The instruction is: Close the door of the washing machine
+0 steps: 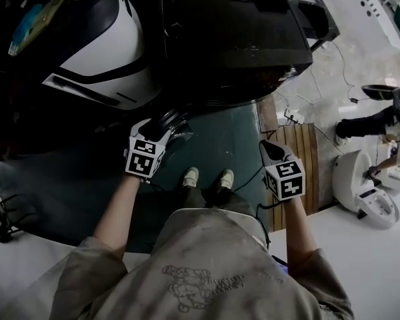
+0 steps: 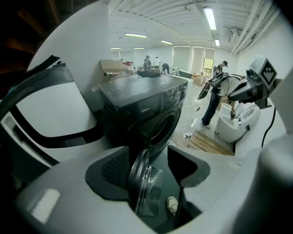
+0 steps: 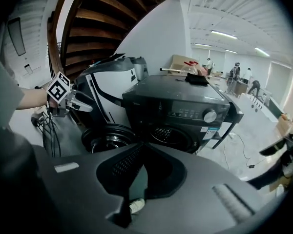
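The washing machine (image 1: pixel 233 32) is the big dark box right in front of the person, and its door (image 2: pixel 136 174) is swung wide open, sticking out toward them. The left gripper (image 1: pixel 161 131) is right at that door. In the left gripper view the round rim with its clear bowl stands edge-on between the two jaws. The jaws are spread apart. The rim sits close against the left pad (image 2: pixel 112 172), and there's a visible gap on the other side, so it's around the door but not clamped on it.

The right gripper (image 1: pixel 273 153) hangs off to the right, well apart from the door, over the edge of the green floor next to some wooden slats (image 1: pixel 305 145). Its jaws are pressed together at the tips with nothing between them.

A white and black machine (image 1: pixel 100 45) sits just beside the washer on the left. The person's light shoes (image 1: pixel 207 177) are on the floor between the two grippers.
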`<state>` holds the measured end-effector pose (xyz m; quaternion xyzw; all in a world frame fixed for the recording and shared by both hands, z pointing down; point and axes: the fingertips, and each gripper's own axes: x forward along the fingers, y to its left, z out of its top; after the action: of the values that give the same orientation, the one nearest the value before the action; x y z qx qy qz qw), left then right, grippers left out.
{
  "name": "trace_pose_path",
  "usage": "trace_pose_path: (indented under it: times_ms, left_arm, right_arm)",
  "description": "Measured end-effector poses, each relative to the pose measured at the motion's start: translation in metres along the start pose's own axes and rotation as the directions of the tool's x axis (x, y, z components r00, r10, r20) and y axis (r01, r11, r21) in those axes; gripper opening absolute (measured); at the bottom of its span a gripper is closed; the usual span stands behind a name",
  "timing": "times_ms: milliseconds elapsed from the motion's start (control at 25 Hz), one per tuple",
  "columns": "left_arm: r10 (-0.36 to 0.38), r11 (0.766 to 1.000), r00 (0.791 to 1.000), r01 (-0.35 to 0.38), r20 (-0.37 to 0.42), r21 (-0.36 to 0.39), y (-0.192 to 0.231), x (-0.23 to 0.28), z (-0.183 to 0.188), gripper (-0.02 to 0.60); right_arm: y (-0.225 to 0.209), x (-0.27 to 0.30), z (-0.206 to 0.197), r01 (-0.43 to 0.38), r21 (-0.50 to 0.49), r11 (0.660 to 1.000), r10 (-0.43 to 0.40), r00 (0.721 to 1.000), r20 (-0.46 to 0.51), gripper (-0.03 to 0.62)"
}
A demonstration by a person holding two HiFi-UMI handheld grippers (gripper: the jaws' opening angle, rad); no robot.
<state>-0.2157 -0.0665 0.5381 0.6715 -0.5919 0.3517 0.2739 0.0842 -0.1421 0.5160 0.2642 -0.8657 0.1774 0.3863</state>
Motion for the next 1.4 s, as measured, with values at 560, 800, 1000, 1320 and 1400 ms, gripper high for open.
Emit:
trace_pose_path:
  times_ms: [560,800,1000,1320,1400]
  left_arm:
    - [0.025,0.999,0.993,-0.022,-0.113,0.032,0.026,0.049,-0.053,0.245]
    - [-0.013,1.000,0.985,0.017,-0.173,0.022,0.037,0.076,-0.078,0.244]
    - [-0.039,0.999,0.978,0.039,-0.206,0.000,0.047,0.094,-0.095,0.239]
    - [-0.098,0.995,0.956,0.094,-0.278,-0.029,0.050,0.121,-0.128,0.219]
    - [-0.110,0.994,0.953,0.106,-0.281,-0.028,0.050,0.126,-0.130,0.215]
  right_arm:
    - [-0.005,0.063,-0.027,-0.066,-0.042,0.997,0.062,0.994,-0.085,0.028]
    - [0.002,0.086,-0.044,-0.069,-0.038,0.997,0.064,0.991,-0.121,0.028]
    - [0.008,0.102,-0.053,-0.075,-0.037,0.997,0.069,0.987,-0.147,0.028]
    - [0.017,0.120,-0.063,-0.087,-0.044,0.995,0.078,0.981,-0.176,0.029]
    - [0.020,0.124,-0.063,-0.090,-0.042,0.995,0.081,0.980,-0.180,0.028]
